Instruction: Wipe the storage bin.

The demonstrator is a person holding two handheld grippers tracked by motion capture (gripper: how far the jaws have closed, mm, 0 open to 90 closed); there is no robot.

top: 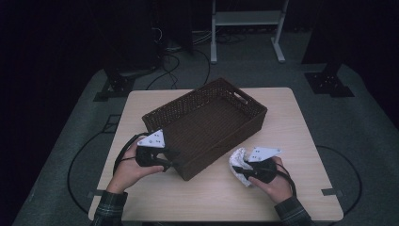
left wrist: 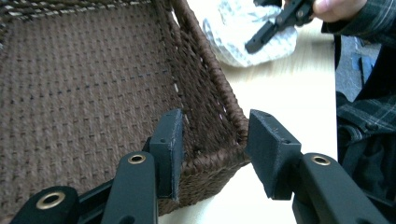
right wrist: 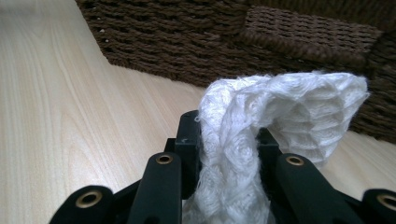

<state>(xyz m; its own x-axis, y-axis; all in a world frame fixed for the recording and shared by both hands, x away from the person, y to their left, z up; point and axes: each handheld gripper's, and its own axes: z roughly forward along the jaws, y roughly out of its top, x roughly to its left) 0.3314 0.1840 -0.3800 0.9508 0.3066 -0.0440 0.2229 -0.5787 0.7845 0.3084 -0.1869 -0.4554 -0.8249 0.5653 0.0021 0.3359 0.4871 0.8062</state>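
A big dark brown woven basket [top: 207, 123] sits tilted across the light wooden table [top: 301, 132]. The left gripper [left wrist: 212, 149] is at the basket's near corner, with its jaws wide apart, one inside the wall and one outside. The right gripper [right wrist: 229, 154] has its jaws closed on a soft white knitted cloth [right wrist: 280, 112], which lies on the table just beside the basket's long side.
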